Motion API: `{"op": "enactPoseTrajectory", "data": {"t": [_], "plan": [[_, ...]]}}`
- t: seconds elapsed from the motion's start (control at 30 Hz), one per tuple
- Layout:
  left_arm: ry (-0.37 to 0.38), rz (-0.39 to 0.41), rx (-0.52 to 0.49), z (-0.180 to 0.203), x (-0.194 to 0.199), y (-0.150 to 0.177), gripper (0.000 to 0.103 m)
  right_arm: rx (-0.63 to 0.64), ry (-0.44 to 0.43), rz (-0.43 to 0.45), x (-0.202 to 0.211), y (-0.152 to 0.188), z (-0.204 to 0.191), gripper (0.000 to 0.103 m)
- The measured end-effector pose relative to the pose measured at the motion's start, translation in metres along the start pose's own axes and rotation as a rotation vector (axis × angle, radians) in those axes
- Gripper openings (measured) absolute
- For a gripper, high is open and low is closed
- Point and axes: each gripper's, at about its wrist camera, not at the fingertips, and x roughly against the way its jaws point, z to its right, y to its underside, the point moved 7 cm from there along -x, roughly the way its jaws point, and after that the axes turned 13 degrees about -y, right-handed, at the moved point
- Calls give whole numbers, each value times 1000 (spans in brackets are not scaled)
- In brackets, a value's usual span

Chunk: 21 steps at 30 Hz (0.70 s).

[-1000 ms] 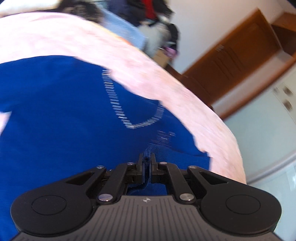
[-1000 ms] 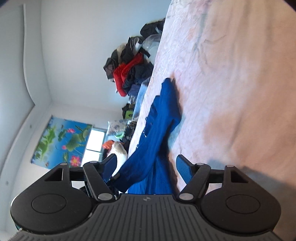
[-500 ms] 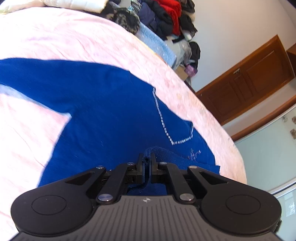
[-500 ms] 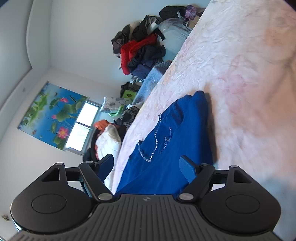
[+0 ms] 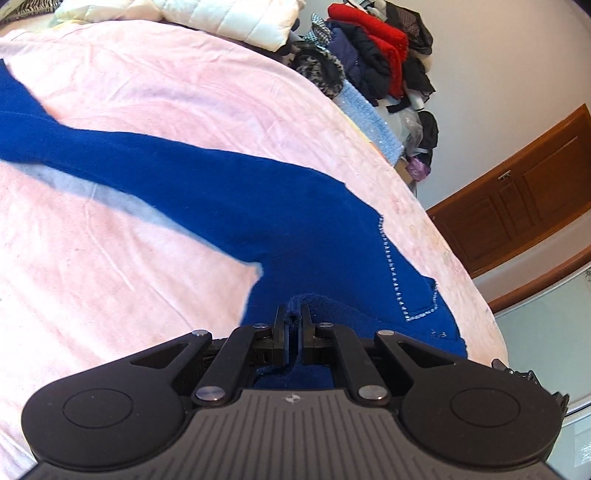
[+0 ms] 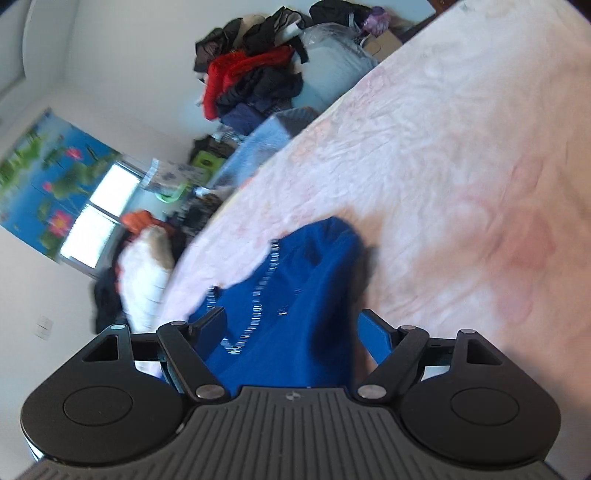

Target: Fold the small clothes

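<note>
Blue knit top [image 5: 229, 199] is spread across the pink bedsheet [image 5: 155, 88], and your left gripper [image 5: 293, 321] has its jaws clamped tight on a bunched bit of the hem or edge, with the fabric pinched right between the two black fingers [image 5: 280, 325]. From that view one long sleeve runs off to the upper left over the sheet, and a line of silver stitching [image 5: 393, 273] makes a corner shape near the right edge of the garment, close to the side of the bed.

Your right gripper [image 6: 291, 325] is a different story: its jaws stand wide apart and have just been opening. The blue top [image 6: 295, 295] sits in the gap between the fingers in that view, but the pads aren't pressing on it, so it's not gripping anything. The picture is pretty blurry there, so you can't tell much about the folds, only that the cloth is rumpled and humped up with the same silver stitching [image 6: 266, 280] showing.

Background stuff: a heap of dark and red clothes [image 5: 373, 48] piled past the far side of the bed, a white puffy jacket [image 5: 229, 18] at the top, a brown wooden door [image 5: 517, 192] on the right, and a flower poster [image 6: 44, 177] beside a bright window [image 6: 99, 210] in the right view.
</note>
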Motion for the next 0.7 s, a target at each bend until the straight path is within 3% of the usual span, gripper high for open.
{"op": "enactPoseTrajectory", "data": {"t": [0.13, 0.23, 0.3, 0.37, 0.5, 0.63, 0.67, 0.7], "plan": [[2, -7, 24, -11, -6, -1, 4, 10, 79, -73, -18, 5, 16, 74], [3, -20, 13, -11, -11, 2, 4, 61, 66, -80, -24, 8, 9, 63], [4, -23, 9, -10, -11, 3, 4, 52, 65, -106, -30, 10, 11, 29], [7, -23, 14, -10, -11, 3, 4, 54, 84, -136, -36, 13, 13, 15], [12, -30, 3, -9, -11, 6, 4, 190, 136, -123, -26, 8, 1, 12], [16, -52, -40, -1, -18, 17, 4, 157, 159, -127, -16, 1, 22, 11], [8, -54, -42, 0, -21, 19, 4, 152, 148, -128, -15, 4, 24, 14], [6, -57, -35, 0, -24, 20, 4, 129, 138, -115, -13, 5, 25, 25]]}}
